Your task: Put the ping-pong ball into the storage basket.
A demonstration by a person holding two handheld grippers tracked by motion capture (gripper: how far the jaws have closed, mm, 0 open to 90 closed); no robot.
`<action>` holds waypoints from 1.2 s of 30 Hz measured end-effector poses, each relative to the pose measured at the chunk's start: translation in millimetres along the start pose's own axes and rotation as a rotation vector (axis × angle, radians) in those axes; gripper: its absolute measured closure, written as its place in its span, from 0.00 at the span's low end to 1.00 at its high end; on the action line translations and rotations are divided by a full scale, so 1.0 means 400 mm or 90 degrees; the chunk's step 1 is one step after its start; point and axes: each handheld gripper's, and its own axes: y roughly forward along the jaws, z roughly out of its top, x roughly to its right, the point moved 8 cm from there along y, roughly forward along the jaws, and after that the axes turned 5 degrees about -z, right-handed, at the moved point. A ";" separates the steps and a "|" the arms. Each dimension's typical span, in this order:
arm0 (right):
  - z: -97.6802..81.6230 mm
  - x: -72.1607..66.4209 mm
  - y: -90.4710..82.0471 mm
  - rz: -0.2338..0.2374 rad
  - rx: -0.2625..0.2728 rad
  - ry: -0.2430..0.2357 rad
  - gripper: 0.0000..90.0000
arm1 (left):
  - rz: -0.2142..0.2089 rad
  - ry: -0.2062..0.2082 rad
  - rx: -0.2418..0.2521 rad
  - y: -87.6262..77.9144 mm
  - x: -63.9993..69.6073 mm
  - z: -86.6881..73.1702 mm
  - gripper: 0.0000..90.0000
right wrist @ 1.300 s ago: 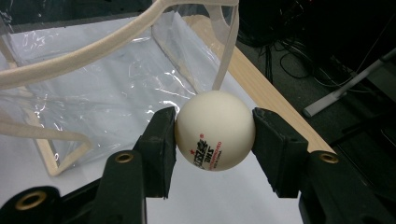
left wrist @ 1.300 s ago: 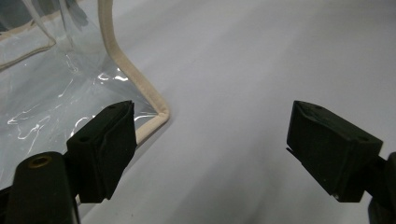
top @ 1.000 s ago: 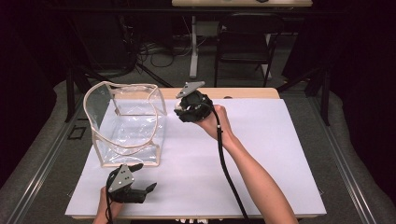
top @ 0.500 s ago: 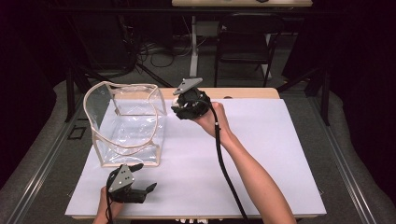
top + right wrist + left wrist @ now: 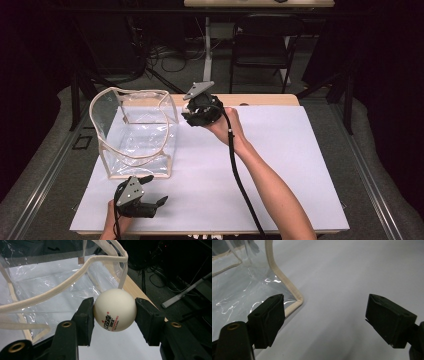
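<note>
Between right tongs [image 5: 115, 312]: smooth round white ball [image 5: 115, 310].

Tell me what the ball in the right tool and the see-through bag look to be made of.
Ball: likely smooth matte plastic, as on a table-tennis ball; cream-white, even soft sheen, red and black printed marking.
Bag: apparently clear flexible plastic film, glossy; the white table cover shows through it, with creases and bright glints. Its beige edging looks like woven fabric tape, though the weave is too fine to confirm.
</note>
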 end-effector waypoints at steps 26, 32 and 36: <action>0.055 -0.016 -0.006 0.001 0.012 -0.020 0.56 | 0.000 0.002 0.000 -0.001 -0.001 0.000 0.18; 0.068 -0.023 -0.009 0.002 0.015 -0.026 0.56 | 0.000 0.002 0.001 -0.002 -0.001 0.000 0.18; 0.075 -0.026 -0.010 0.002 0.017 -0.031 0.56 | 0.001 0.002 0.000 -0.002 -0.002 0.000 0.18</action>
